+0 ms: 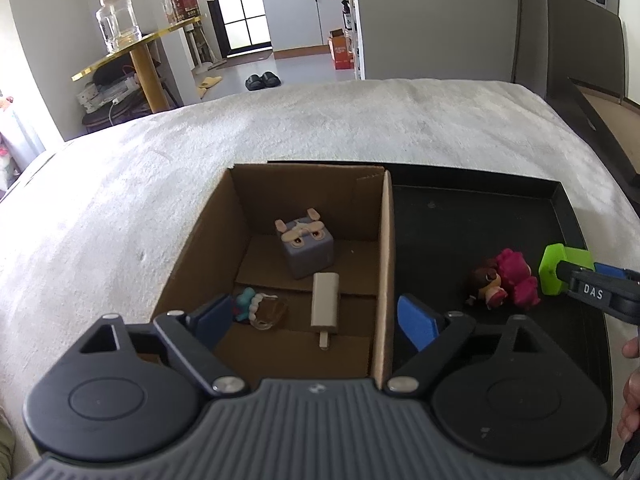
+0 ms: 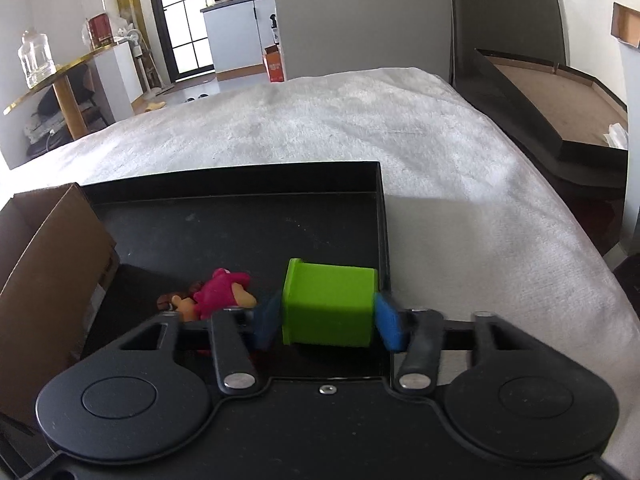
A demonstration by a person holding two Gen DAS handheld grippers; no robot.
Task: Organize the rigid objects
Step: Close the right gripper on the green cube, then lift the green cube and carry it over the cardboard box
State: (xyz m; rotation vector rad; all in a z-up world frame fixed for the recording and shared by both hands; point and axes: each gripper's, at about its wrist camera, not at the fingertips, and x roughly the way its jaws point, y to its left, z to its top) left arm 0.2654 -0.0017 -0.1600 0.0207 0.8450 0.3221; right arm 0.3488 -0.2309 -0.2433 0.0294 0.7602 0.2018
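1. While its blue pads press on either side of the green block (image 2: 329,304), the right gripper (image 2: 327,318) is clamped on that block low over the black tray (image 2: 240,216), close to the tray's right wall.
2. Just left of the right gripper, the pink-haired doll (image 2: 218,294) lies on its side on the tray floor, close to the block but apart from it.
3. Further left of that gripper stands the outer wall of the cardboard box (image 2: 52,248), which sits in the tray's left part.
4. With nothing between its pads, the left gripper (image 1: 316,320) hangs wide apart above the near end of the box (image 1: 386,264); one pad is inside the box and the other is outside its right wall, over the tray (image 1: 480,216).
5. Directly ahead of the left gripper, on the box floor, lies a beige bar with a short stick (image 1: 325,304).
6. Beyond the bar rests a grey cube toy with a face and ears (image 1: 306,246).
7. Next to the left pad lies a small clear toy with teal and pink parts (image 1: 260,308).
8. Off to the right of the left gripper, the doll (image 1: 504,280) and the clamped green block (image 1: 562,272) show on the tray.
9. Both tray and box rest on a pale plush blanket (image 1: 360,128).
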